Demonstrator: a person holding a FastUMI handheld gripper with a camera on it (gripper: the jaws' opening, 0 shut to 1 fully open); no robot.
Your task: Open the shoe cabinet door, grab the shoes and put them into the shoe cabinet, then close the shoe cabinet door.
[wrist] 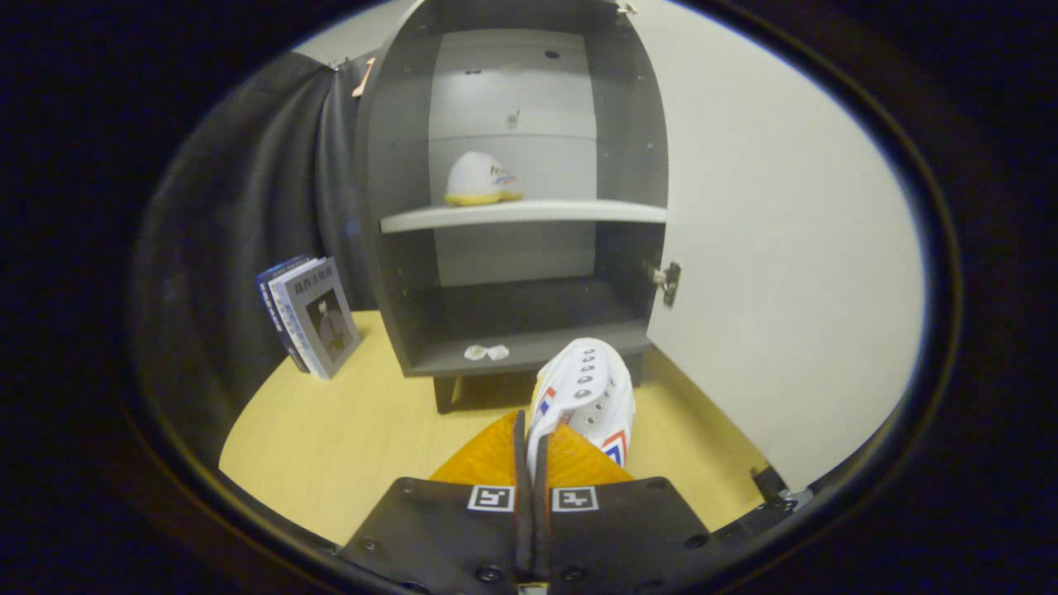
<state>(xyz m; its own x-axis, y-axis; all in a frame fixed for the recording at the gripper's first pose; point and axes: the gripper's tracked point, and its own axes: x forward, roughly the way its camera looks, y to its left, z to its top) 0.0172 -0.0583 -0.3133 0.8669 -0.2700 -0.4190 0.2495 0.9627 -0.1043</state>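
Note:
A grey shoe cabinet stands ahead with its white door swung open to the right. One white shoe with a yellow sole rests on the cabinet's middle shelf. My gripper is shut on the second white shoe, pinching its heel edge between both fingers. That shoe has red and blue marks and points toe-first at the cabinet's bottom shelf, hanging just in front of it above the floor.
Two small white scraps lie on the bottom shelf's front edge. A pair of books leans against the black cloth wall left of the cabinet. The floor is pale yellow wood. A door hinge juts at the cabinet's right side.

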